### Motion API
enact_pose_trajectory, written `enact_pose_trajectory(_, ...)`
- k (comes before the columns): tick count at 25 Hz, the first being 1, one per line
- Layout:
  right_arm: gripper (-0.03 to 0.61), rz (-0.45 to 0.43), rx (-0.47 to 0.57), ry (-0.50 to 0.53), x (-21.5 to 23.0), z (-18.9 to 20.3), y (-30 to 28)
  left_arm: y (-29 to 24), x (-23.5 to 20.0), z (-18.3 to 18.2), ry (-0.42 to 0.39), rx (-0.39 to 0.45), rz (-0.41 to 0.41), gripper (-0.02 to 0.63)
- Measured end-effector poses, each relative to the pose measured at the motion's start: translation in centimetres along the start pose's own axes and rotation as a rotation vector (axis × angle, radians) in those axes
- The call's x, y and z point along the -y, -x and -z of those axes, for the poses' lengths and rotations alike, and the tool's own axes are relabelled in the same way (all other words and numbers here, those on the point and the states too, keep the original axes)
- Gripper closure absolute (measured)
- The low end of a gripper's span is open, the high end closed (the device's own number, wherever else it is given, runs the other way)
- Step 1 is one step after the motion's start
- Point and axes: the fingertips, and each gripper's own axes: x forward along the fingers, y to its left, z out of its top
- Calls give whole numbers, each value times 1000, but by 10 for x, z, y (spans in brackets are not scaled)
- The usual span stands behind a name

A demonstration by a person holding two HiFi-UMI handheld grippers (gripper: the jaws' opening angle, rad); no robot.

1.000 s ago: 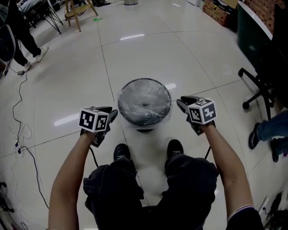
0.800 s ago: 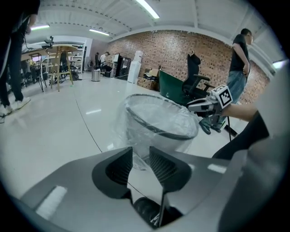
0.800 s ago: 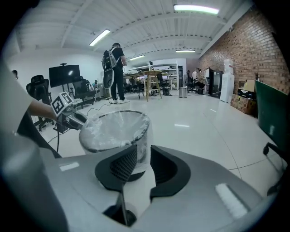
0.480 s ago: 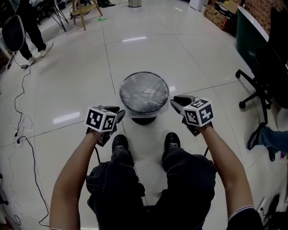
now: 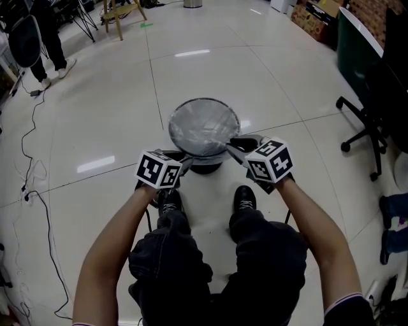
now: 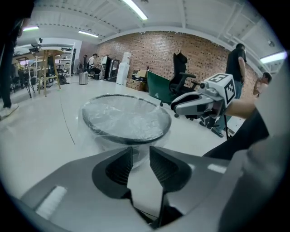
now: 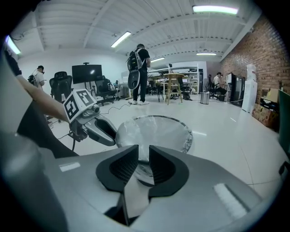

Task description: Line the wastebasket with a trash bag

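Note:
A round dark wastebasket stands on the floor in front of my feet, lined with a clear trash bag that is folded over its rim. In the left gripper view the wastebasket lies just beyond my left gripper, which is open and empty. My left gripper sits at the near left of the rim. My right gripper is at the near right of the rim. Its jaws have just been closing; in its own view the right gripper shows a narrow gap with nothing in it, with the wastebasket beyond.
A black office chair stands at the right, with a green board behind it. Cables trail over the floor at the left. A person and a wooden stool are far off. My shoes are near the basket.
Both grippers have moved inward, from beside the wastebasket to the near part of its rim. The wastebasket itself has not moved on the floor.

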Motion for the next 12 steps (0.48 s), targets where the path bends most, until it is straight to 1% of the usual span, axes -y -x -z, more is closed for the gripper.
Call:
enact_pose_trajectory(2, 505, -3, 1, 0, 0, -1, -3, -4, -3, 0, -1, -7, -13, 501)
enact_pose_trajectory(3, 505, -5, 4, -3, 0, -2, -5, -5, -4, 0, -3, -9, -21, 525)
enact_pose_trajectory(4, 505, -8, 6, -6, 0, -2, -7, -6, -5, 1, -3, -11, -25, 600)
enact_pose_trajectory(9, 509, -21, 0, -17, -1, 4, -11, -14, 1, 16, 2, -61, 1, 601)
enact_pose_trajectory(12, 511, -27, -1, -21, -3, 6, -13, -19, -1, 27, 6, -89, -1, 601)
